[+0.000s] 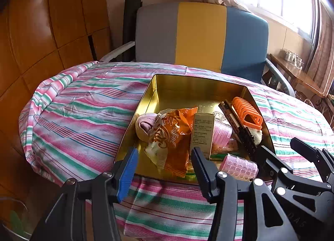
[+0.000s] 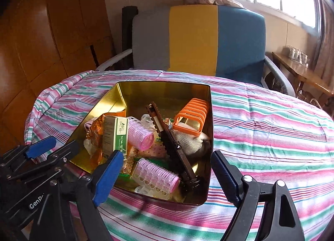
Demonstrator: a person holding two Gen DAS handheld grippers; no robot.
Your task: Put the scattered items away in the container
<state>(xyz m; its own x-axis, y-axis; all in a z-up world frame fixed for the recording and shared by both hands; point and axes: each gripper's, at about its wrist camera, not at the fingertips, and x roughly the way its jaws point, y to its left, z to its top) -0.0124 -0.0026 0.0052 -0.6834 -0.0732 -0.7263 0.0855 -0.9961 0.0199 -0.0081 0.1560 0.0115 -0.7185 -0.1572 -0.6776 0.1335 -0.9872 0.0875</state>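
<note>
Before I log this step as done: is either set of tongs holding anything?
No. The left tongs and the right tongs are both open and empty, in front of the gold tin.

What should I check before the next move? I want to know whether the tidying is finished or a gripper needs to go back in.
1. Left gripper open, holding nothing: ok.
2. Right gripper open, holding nothing: ok.
3. Striped tablecloth around the gold tin free of stray items: ok in the visible part; the near edge is hidden by the grippers.
4. Items sit inside the tin: ok for the pink rollers, green box, orange snack bag and orange clip rack.
5. Brown brick strip below the rim: cannot tell; it lies slanted.
</note>
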